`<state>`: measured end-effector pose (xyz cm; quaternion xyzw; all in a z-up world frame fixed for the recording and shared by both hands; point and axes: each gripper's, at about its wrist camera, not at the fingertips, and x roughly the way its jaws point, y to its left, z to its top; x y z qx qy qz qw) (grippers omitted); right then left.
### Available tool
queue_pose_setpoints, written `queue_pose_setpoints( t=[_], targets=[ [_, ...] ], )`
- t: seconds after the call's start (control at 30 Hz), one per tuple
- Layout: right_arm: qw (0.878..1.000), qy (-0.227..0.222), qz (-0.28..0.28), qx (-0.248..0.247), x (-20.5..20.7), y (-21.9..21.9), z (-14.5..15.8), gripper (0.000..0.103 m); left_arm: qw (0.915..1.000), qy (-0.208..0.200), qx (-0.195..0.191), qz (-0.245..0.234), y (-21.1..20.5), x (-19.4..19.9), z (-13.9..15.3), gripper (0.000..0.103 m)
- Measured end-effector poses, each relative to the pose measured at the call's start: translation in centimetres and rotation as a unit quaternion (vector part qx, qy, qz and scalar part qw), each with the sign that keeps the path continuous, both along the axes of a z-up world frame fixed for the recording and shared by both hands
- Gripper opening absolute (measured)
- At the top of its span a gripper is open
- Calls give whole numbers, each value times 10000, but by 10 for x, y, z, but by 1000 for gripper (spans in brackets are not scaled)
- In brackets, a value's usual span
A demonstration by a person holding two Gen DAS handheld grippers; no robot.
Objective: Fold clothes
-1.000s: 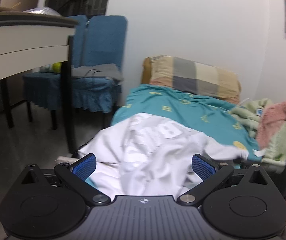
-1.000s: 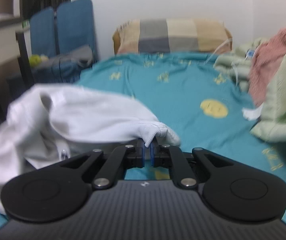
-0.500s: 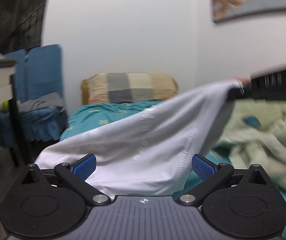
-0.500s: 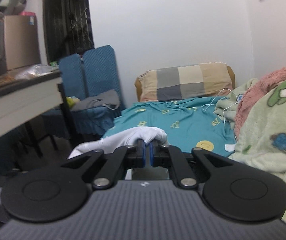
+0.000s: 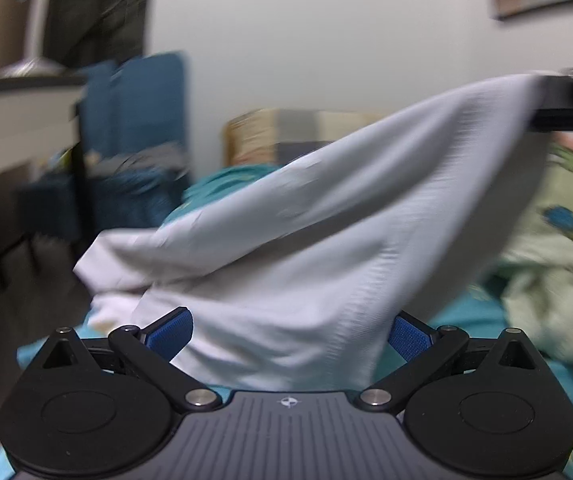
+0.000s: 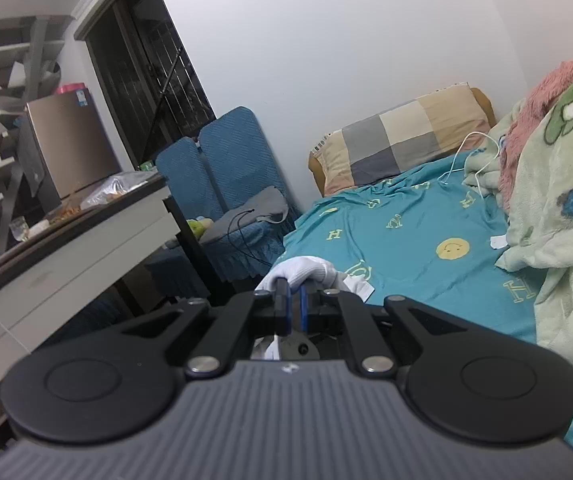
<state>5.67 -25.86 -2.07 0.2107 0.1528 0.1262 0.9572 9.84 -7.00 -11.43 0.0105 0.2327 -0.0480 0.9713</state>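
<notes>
Right gripper [image 6: 291, 300] clamped on a bunched edge of the white shirt [image 5: 326, 240], held raised above the teal bedsheet [image 6: 406, 232]. From there the shirt slopes down to the left gripper [image 5: 290, 334], whose blue pads [image 5: 168, 330] stand wide apart (cloth between them, not pinched). Left view is blurred.

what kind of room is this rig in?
Most likely a small bedroom at home: a bed with a teal sheet, a checked pillow against the wall, fleece blankets heaped on one side, and a desk beside it.
</notes>
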Motion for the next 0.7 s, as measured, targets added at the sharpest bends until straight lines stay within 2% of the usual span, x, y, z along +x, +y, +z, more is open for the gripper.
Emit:
queue_pose_setpoints(
  t=[0.07, 0.2, 0.3, 0.37, 0.43, 0.53, 0.57, 0.63, 0.7],
  targets=[
    [10000, 18, -55, 42, 4, -6, -3, 7, 9988, 243, 86, 410, 0, 10, -9, 103],
    [9997, 69, -203, 90, 12, -18, -11, 7, 9934, 735, 504, 718, 2, 12, -25, 102],
    [9987, 218, -454, 55, 23, -27, -18, 7, 9861, 978, 464, 1261, 25, 3, -23, 101],
    [9976, 361, -593, 34, 29, -31, -24, 7, 9799, 1062, 172, 1680, 45, 4, -17, 96],
    [9961, 524, -714, -53, 35, -33, -29, 7, 9708, 962, -206, 2186, 73, 4, -5, 84],
    [9932, 802, -825, -145, 42, -37, -39, 8, 9515, 732, -944, 2834, 118, 3, 14, 84],
    [9925, 909, -810, -139, 45, -38, -42, 8, 9464, 717, -1177, 2921, 130, 3, 19, 84],
    [9917, 1036, -756, -58, 46, -39, -48, 8, 9413, 857, -1457, 2922, 144, 1, 23, 83],
    [9916, 1094, -688, 21, 47, -40, -50, 8, 9422, 1053, -1657, 2716, 150, 1, 23, 82]
  ],
)
